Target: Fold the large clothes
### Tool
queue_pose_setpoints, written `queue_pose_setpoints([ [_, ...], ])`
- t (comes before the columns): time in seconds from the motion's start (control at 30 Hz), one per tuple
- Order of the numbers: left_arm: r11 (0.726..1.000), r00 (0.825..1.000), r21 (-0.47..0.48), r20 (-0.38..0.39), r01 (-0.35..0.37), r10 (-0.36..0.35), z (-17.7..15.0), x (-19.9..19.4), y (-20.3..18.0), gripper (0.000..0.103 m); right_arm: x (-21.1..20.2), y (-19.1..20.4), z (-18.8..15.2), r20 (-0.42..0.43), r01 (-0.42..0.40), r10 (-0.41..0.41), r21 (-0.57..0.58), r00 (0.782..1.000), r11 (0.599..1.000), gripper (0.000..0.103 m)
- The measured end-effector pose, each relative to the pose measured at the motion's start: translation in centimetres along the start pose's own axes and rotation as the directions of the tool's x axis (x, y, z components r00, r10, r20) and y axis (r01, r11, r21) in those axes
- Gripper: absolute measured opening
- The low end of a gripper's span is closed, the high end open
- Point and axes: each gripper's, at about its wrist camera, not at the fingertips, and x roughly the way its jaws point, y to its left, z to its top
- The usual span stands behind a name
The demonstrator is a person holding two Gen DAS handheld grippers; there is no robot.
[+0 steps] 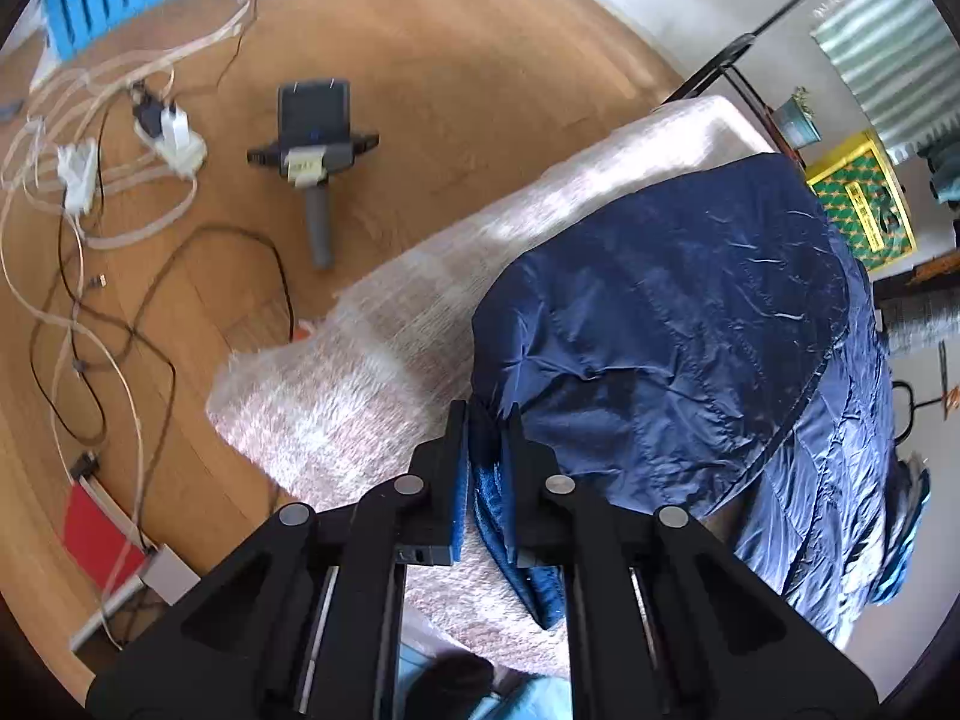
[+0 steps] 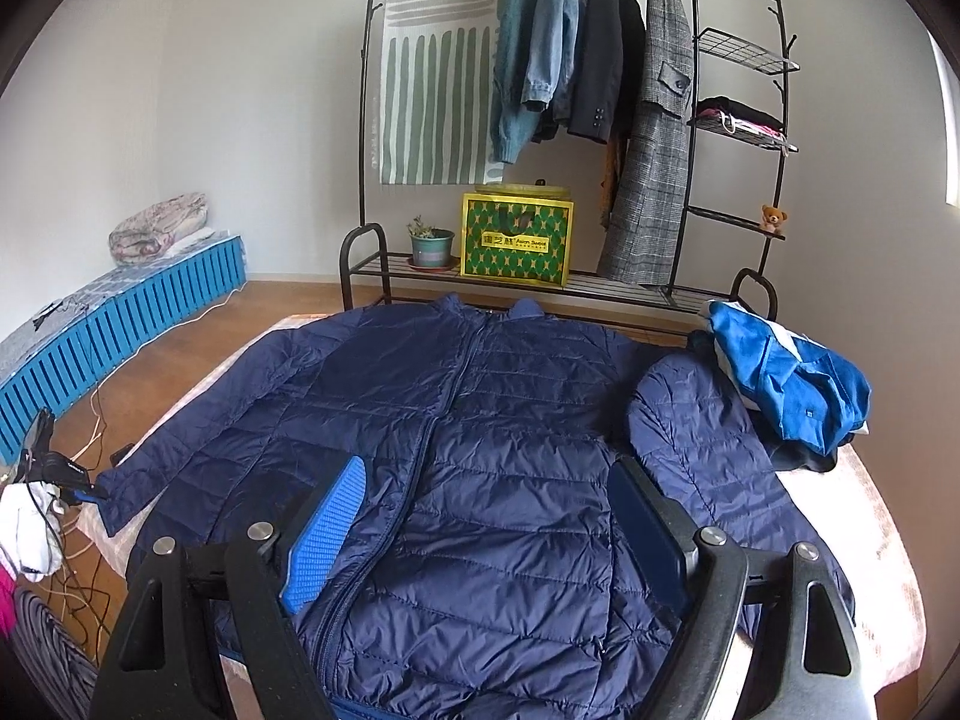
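Note:
A navy quilted jacket (image 2: 510,480) lies front up and zipped on a table with a pale fuzzy cover (image 2: 870,510). Its sleeve on the left stretches out toward the table's left edge; the one on the right is bent beside the body. In the left wrist view my left gripper (image 1: 487,420) is shut on a fold of the jacket's (image 1: 660,330) dark blue fabric at the edge of the cover (image 1: 360,372). My right gripper (image 2: 489,462) hangs open over the jacket's lower body, with nothing between its blue pads (image 2: 327,534).
A crumpled blue garment (image 2: 792,384) lies at the table's far right corner. Behind the table stands a black clothes rack (image 2: 780,90) with hanging coats, a yellow-green box (image 2: 516,240) and a potted plant (image 2: 431,246). Cables (image 1: 90,210) and a grey hand-held device (image 1: 312,138) lie on the wooden floor.

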Motion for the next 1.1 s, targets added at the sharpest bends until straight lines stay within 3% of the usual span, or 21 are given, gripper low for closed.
queue_pose_setpoints([
  [0.2,0.988,0.992,0.140,0.103,0.058,-0.073,-0.4,-4.2,-5.0,0.005,1.1,0.4,0.1,-0.030,-0.015,0.014,-0.024,0.999,1.000,0.076],
  [0.3,0.968,0.983,0.227,0.124,0.106,-0.137,-1.3,-6.3,-8.9,0.005,1.9,0.5,0.2,-0.063,-0.048,0.046,-0.029,0.997,0.998,0.066],
  [0.4,0.931,0.972,0.334,0.124,0.147,-0.198,-2.8,-8.0,-13.6,0.005,2.9,0.5,0.4,-0.092,-0.084,0.081,-0.025,0.992,0.996,0.057],
  [0.57,0.861,0.960,0.460,0.058,0.218,-0.274,-5.4,-8.4,-21.7,0.005,4.5,0.3,0.8,-0.132,-0.139,0.138,0.001,0.982,0.990,0.047],
  [0.7,0.824,0.944,0.476,-0.044,0.308,-0.328,-7.5,-7.2,-26.5,0.005,5.6,-0.2,1.0,-0.154,-0.149,0.150,0.020,0.977,0.989,0.042],
  [0.8,0.790,0.937,0.513,-0.088,0.334,-0.339,-9.9,-6.2,-29.8,0.005,6.5,-0.9,1.1,-0.168,-0.135,0.138,0.034,0.976,0.990,0.042],
  [1.1,0.714,0.923,0.586,-0.206,0.383,-0.327,-13.1,-2.1,-34.3,0.009,10.0,-2.4,0.7,-0.278,-0.131,0.154,0.099,0.948,0.986,0.041],
])
